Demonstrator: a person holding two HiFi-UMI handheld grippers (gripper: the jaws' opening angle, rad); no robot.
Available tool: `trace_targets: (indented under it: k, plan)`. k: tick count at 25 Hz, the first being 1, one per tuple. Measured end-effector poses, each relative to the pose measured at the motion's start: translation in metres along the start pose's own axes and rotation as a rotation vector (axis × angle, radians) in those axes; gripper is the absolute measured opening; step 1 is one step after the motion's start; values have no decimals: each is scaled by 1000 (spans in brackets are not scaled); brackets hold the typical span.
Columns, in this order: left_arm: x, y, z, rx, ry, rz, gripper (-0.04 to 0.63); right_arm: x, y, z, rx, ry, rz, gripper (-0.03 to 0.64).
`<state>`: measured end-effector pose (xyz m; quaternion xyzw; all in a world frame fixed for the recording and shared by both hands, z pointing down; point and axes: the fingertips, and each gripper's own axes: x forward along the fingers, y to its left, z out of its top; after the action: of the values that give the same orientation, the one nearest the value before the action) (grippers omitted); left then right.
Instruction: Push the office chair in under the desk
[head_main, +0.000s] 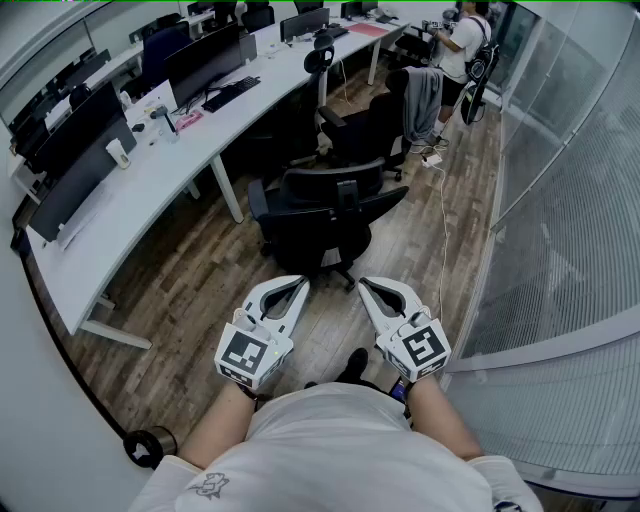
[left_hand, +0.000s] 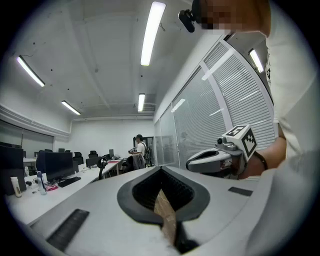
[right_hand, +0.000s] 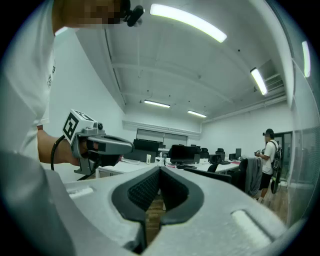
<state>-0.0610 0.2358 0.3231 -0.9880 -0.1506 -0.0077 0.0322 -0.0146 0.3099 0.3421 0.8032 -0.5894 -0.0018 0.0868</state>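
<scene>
Fingers (left_hand: 90, 200) of the left gripper (head_main: 296, 287) are pressed together with nothing between them. Those of the right gripper (head_main: 367, 286) are closed and empty too. Both grippers are held side by side, roughly level, near the black office chair (head_main: 325, 215) but not touching it. That chair stands on the wood floor (head_main: 200, 290), out from under the white desk (head_main: 165, 175).
</scene>
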Motion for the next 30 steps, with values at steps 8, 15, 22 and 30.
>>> trace_targets:
  k: [8,15,22,30]
  plan:
    - [-6,1,-2,-3,-1,-10,-2,4,6,2,-3,3,2,3]
    - [-2,10,0,-5,14,20,-2,10,0,-5,7,5,0,3]
    - [24,25,-22,4,48,38,-2,26,-27,-23,21,23,39,3]
    - [82,44,-48,0,106,51,-2,56,-88,-45,49,33,108,3]
